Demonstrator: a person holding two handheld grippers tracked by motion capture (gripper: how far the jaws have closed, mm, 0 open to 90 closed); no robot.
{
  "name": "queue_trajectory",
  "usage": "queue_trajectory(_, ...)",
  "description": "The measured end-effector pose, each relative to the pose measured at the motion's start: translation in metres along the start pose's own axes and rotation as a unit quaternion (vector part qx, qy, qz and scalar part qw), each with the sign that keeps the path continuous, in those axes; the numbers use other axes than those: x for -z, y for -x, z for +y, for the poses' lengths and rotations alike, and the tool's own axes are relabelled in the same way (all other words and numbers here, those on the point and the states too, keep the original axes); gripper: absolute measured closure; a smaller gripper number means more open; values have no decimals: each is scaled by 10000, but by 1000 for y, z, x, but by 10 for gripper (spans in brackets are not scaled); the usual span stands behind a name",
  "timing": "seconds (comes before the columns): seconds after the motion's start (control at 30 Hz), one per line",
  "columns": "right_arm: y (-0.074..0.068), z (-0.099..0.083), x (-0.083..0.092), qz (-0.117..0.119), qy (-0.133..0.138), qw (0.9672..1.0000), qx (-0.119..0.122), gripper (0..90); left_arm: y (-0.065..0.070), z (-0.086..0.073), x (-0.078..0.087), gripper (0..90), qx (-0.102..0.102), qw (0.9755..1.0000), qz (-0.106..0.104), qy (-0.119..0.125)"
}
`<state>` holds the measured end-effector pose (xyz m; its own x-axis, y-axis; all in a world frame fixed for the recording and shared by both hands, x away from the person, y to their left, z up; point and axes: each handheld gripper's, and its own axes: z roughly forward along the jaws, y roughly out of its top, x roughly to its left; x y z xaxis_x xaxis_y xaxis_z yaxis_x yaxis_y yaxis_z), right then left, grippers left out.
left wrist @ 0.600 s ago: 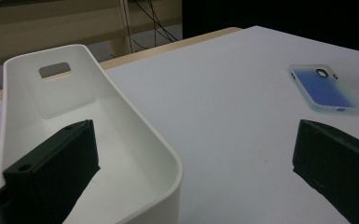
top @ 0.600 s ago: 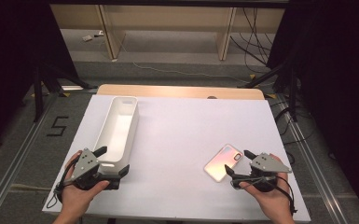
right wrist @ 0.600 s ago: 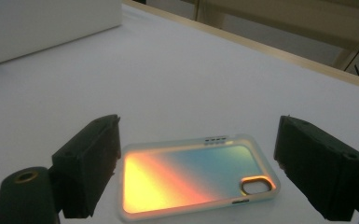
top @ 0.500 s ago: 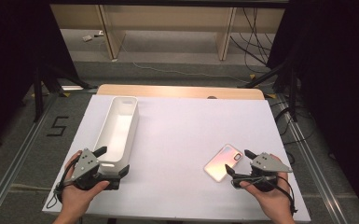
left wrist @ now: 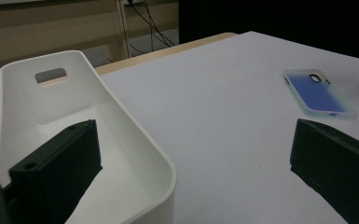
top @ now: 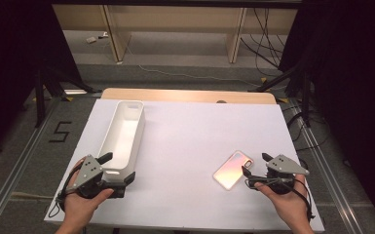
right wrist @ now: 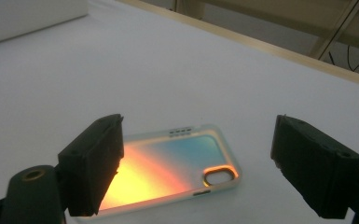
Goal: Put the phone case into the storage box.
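Note:
A long white bin [top: 122, 134] stands on the left part of the white table. My left gripper [top: 117, 168] is at the bin's near end, open. In the left gripper view one jaw sits inside the bin [left wrist: 121, 116] and the other outside over the table, so my left gripper [left wrist: 193, 140] straddles the bin's wall. An iridescent phone case [top: 230, 169] lies flat at the right front. My right gripper [top: 254, 164] is just behind it, open. In the right gripper view the phone case [right wrist: 168, 163] lies between the jaws of my right gripper [right wrist: 198, 140], untouched.
The white table top [top: 199, 131] ends in a wooden strip [top: 185, 95] at the far side. Beyond it are wooden shelf legs and floor cables [top: 263, 29]. A "5" mark [top: 61, 131] is on the floor at left. The phone case [left wrist: 318, 93] is far right of the bin.

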<state>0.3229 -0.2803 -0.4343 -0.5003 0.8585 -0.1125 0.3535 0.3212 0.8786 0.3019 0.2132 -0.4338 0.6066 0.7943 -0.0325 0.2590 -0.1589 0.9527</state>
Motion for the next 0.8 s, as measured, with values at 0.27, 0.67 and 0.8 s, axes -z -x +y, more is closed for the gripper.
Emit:
queue_trajectory(0.27, 14, 2, -19, -51, -447, 9989, -127, 215, 0, 1, 2, 15, -19, 10000, 43, -15)
queue_trajectory(0.67, 30, 12, -52, -3, -900, 9959, 74, 252, 0, 1, 3, 17, -38, 10000, 40, -18)
queue_trajectory(0.8, 33, 12, -61, -2, -1233, 9923, 86, 281, 0, 0, 3, 18, -29, 10000, 31, 6)
